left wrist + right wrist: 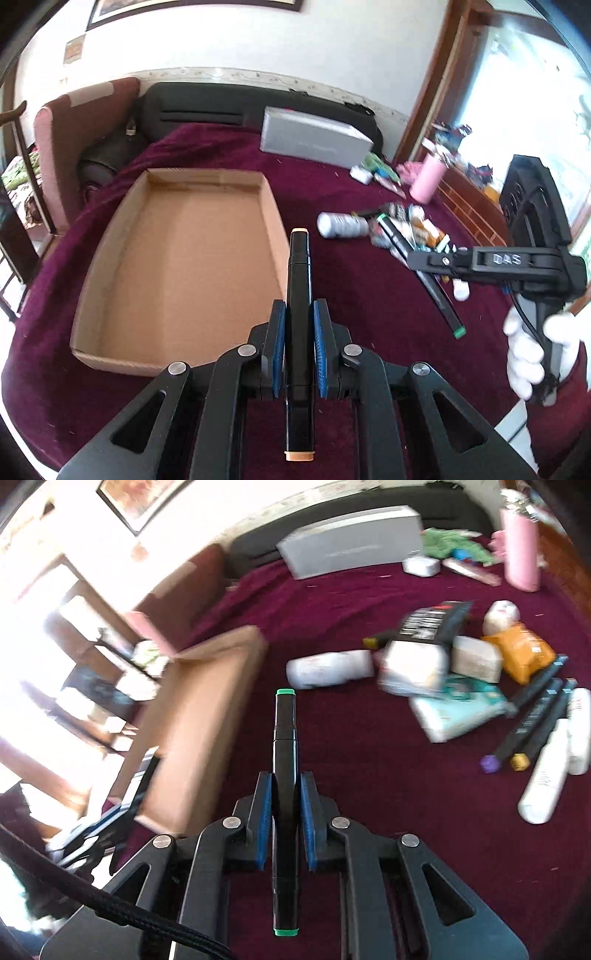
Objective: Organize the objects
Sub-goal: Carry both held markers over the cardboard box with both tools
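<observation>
- Left tongs (299,347) pinching orange-capped marker (300,295); right tongs (286,816) pinching green-capped marker (285,775).
- We carry both level over the cardboard tray (177,258), then lower flat before releasing.

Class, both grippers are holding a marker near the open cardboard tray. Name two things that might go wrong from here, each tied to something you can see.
1. The left gripper clamps the black marker with tan end caps on a short stretch, so the long pen might swivel or slip.
2. The right gripper, holding the black marker with green end caps, hangs close beside the left one; both heading for the shallow brown cardboard tray might collide.
</observation>
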The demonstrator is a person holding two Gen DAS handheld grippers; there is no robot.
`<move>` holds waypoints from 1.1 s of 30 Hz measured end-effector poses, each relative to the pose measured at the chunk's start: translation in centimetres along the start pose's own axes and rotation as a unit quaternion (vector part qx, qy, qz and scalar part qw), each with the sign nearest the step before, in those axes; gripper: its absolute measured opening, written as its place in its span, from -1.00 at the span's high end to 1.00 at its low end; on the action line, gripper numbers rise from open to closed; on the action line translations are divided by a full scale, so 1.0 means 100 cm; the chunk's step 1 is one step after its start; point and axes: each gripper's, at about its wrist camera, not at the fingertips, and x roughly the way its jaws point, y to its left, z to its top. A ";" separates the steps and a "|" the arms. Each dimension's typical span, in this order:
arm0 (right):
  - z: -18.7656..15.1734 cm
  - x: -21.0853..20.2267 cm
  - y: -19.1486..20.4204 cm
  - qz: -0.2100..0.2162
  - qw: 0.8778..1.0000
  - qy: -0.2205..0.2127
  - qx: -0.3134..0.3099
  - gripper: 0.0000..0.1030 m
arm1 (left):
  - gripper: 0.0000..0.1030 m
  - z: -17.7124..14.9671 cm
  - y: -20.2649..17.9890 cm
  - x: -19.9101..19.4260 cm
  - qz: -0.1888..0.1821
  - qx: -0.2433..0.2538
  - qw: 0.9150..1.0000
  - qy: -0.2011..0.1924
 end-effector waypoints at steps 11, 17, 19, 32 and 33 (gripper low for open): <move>0.086 0.078 0.077 0.060 0.997 0.052 0.019 0.75 | 0.77 0.108 0.055 0.037 0.059 -0.036 0.998 -0.002; 0.118 0.147 0.084 -0.041 0.997 0.068 0.012 0.75 | 0.78 0.119 0.091 0.121 0.049 -0.091 0.993 0.059; 0.126 0.161 0.078 -0.067 0.995 0.069 0.019 0.75 | 0.78 0.116 0.103 0.144 0.041 -0.111 0.990 0.073; 0.140 0.188 0.073 -0.141 0.989 0.049 -0.026 0.73 | 0.77 0.095 0.129 0.187 -0.012 -0.219 0.971 0.097; 0.140 0.181 0.072 -0.135 0.990 0.041 -0.022 0.73 | 0.76 0.094 0.129 0.184 -0.011 -0.220 0.971 0.094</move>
